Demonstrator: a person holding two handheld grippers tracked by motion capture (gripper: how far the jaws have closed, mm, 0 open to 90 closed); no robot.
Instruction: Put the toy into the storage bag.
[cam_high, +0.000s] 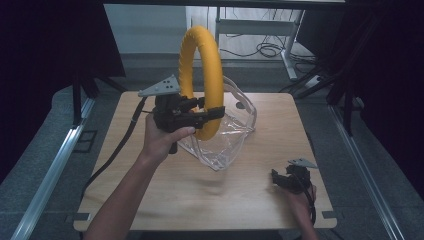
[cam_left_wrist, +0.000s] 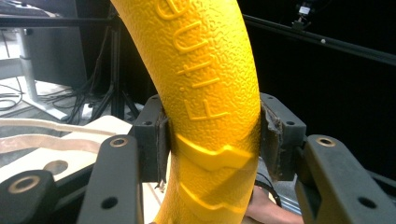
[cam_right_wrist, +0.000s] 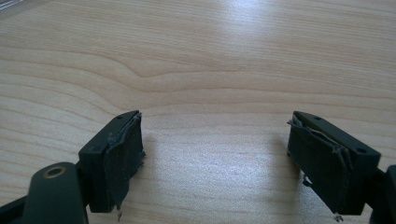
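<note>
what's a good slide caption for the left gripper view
Left gripper jaws clamped on a textured yellow foam ring with raised lettering, held above the wooden table.

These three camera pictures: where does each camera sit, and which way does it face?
High view: above the person's side, looking forward and down on the table; forearms, both grippers.
Left gripper view: rides the left gripper, looking along fingers clamping the yellow ring.
Right gripper view: rides the right gripper, facing bare tabletop, fingers apart.
Shared: high and left views show the ring.

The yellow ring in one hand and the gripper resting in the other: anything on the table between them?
Mostly bare table; the clear plastic bag lies under the yellow ring, well short of the right gripper. The high view shows it.
</note>
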